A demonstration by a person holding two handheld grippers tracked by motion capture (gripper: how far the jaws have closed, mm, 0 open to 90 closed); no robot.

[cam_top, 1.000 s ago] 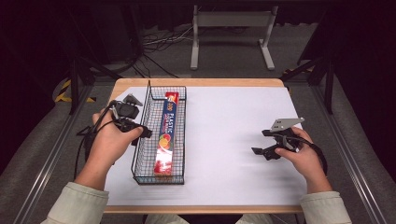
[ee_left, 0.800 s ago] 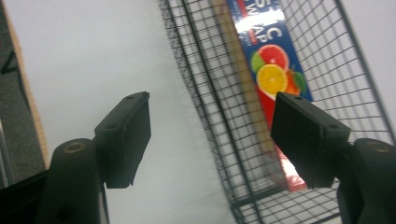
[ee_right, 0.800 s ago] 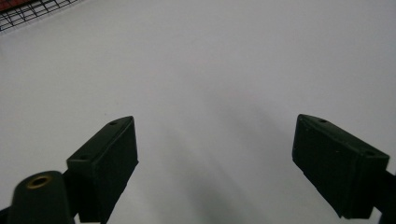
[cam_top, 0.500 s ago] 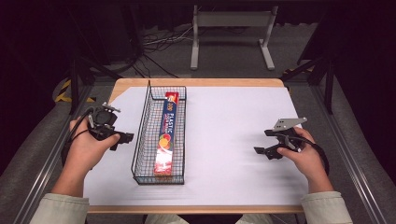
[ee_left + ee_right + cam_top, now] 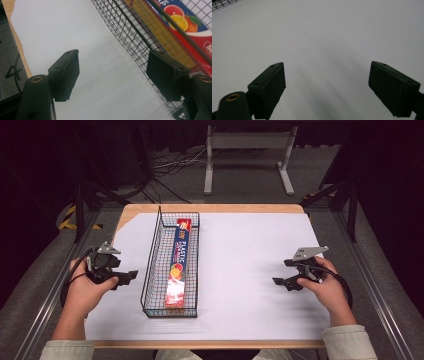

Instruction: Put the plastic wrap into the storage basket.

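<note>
My left gripper (image 5: 131,276) and right gripper (image 5: 280,282) both hover over the white table (image 5: 250,250) with fingers parted and empty (the long blue-and-red cardboard box (image 5: 181,265) lies inside the black wire basket (image 5: 150,270)), so a careless sideways reach could snag the mesh.

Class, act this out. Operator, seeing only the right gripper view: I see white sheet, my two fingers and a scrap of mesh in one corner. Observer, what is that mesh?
Observer: A wire basket, standing left of the table's middle.
Operator: Anything inside?
Observer: A long box of plastic wrap lies along its floor.
Operator: Where is the left gripper?
Observer: Beside the basket's left wall; its fingers have just been opening, nothing between them.
</note>
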